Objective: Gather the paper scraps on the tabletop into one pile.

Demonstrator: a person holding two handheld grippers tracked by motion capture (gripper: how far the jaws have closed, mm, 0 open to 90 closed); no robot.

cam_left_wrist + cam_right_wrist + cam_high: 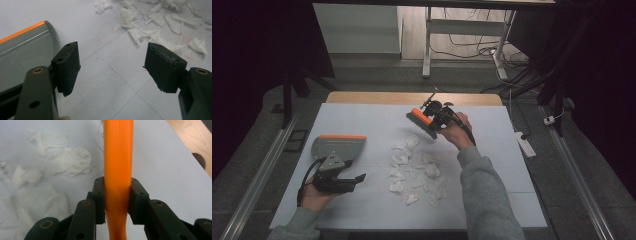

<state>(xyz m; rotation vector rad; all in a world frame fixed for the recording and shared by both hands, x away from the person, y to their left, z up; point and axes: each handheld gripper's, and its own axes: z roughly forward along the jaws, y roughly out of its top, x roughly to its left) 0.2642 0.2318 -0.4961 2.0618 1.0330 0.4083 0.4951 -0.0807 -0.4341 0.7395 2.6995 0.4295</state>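
The right hand-held gripper (117, 202) clamps the orange brush (118, 157); the left hand-held gripper (112, 67) gapes wide beside the dustpan (22, 55).

left hand-held gripper (112, 67) agape (low), right hand-held gripper (117, 197) clamped

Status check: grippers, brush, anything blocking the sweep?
Right gripper shut on orange brush, raised above paper scraps. Left gripper open beside dustpan. Nothing in the way.

Dim room, grey floor (377, 75), white desk legs (427, 45)
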